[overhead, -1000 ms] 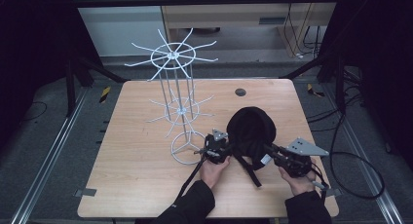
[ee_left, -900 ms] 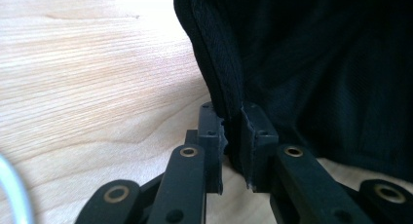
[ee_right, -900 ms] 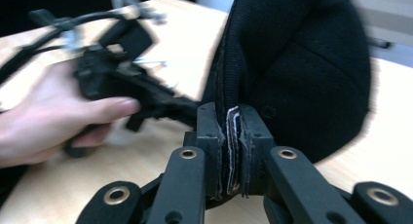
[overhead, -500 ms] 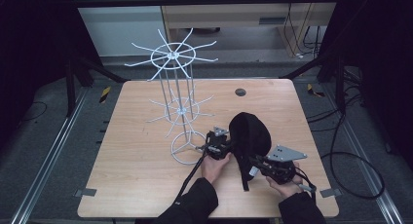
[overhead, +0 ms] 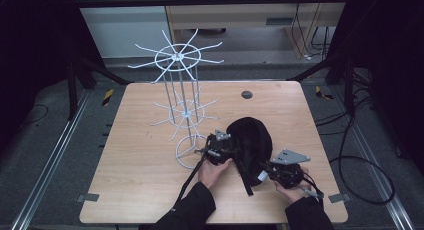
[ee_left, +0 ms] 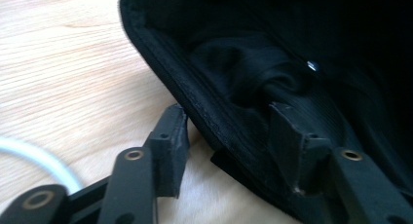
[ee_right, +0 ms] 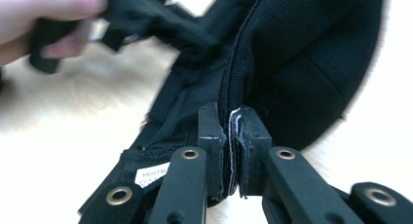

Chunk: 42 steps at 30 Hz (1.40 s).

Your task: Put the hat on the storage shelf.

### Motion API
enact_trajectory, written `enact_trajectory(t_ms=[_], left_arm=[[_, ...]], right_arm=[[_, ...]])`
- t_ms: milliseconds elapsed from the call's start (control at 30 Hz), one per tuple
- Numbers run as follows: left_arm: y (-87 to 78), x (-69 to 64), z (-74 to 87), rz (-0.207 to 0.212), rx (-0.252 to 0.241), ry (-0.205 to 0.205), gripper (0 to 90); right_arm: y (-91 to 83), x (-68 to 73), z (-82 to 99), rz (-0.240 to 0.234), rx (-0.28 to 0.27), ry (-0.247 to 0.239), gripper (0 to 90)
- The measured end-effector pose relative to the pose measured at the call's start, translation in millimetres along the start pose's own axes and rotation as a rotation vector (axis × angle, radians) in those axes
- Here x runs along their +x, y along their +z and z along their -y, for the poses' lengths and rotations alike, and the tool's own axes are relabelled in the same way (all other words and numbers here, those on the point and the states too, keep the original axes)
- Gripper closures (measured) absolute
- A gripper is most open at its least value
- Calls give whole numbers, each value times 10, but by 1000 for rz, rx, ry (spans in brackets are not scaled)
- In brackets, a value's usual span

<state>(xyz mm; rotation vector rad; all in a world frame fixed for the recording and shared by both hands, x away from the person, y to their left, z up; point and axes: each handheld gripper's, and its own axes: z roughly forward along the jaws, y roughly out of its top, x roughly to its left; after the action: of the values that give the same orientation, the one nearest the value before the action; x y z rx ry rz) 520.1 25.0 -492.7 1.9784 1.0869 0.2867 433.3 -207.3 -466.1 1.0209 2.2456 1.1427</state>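
The black cap (overhead: 250, 140) lies on the wooden table (overhead: 140, 175) beside the white wire rack (overhead: 181, 110), the right gripper (ee_right: 229, 136) pinches its edge tight, and the left gripper (ee_left: 229, 131) has just been opening, its jaws apart around the cap's rim.

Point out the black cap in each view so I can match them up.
High view: the black cap lies right of centre on the table, between the two grippers.
Left gripper view: the cap fills the upper right, its brim edge between the open jaws.
Right gripper view: centre and right, seam clamped in the jaws.
Shared landmark: the wooden table.
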Motion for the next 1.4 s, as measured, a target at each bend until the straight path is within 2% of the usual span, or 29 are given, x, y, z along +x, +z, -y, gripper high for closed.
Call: enact_trajectory(t_ms=[100, 167, 200, 300, 333, 367, 433, 467, 667, 833, 1000, 1133, 1200, 1367, 1400], left_arm=[[-123, -20, -1, 4, 14, 21, 427], [-258, -69, -11, 6, -4, 30, 408], [-258, -69, -11, 6, -4, 30, 400], [-412, -117, -48, 11, -45, 52, 390], [-460, -136, -60, 11, -58, 52, 390], [-517, -154, -77, 22, -69, 56, 393], [-607, -202, -125, 43, -91, 68, 402], [-607, -202, -125, 43, -91, 68, 404], [-695, -349, -258, 103, -134, 57, 377], [-734, -465, -437, 134, -172, 49, 326], [-701, -593, -576, 116, -188, 69, 298], [-607, -678, -638, 83, -174, 55, 284], [-549, -701, -645, 66, -169, 40, 268], [-441, -703, -651, 42, -150, 33, 244], [-425, -705, -649, 37, -145, 27, 236]], right_arm=[[-65, -78, 3, 51, -16, 50, 832], [-131, -136, 14, 104, -35, 60, 832], [-131, -136, 14, 104, -35, 60, 832], [-199, -151, -9, 155, -62, 41, 832], [-199, -151, -9, 155, -62, 41, 832], [-220, -142, -25, 176, -78, 21, 832], [-229, -128, -36, 183, -88, 4, 832], [-231, -115, -42, 179, -88, 0, 832], [-191, -72, -29, 158, -73, -34, 832], [-163, -61, -19, 150, -63, -30, 829], [-148, -51, -12, 141, -60, -32, 828], [-139, -28, -10, 128, -60, -39, 828], [-132, -16, -11, 118, -61, -48, 828], [-105, 28, -13, 94, -64, -81, 828], [-95, 49, -18, 86, -72, -101, 828]])
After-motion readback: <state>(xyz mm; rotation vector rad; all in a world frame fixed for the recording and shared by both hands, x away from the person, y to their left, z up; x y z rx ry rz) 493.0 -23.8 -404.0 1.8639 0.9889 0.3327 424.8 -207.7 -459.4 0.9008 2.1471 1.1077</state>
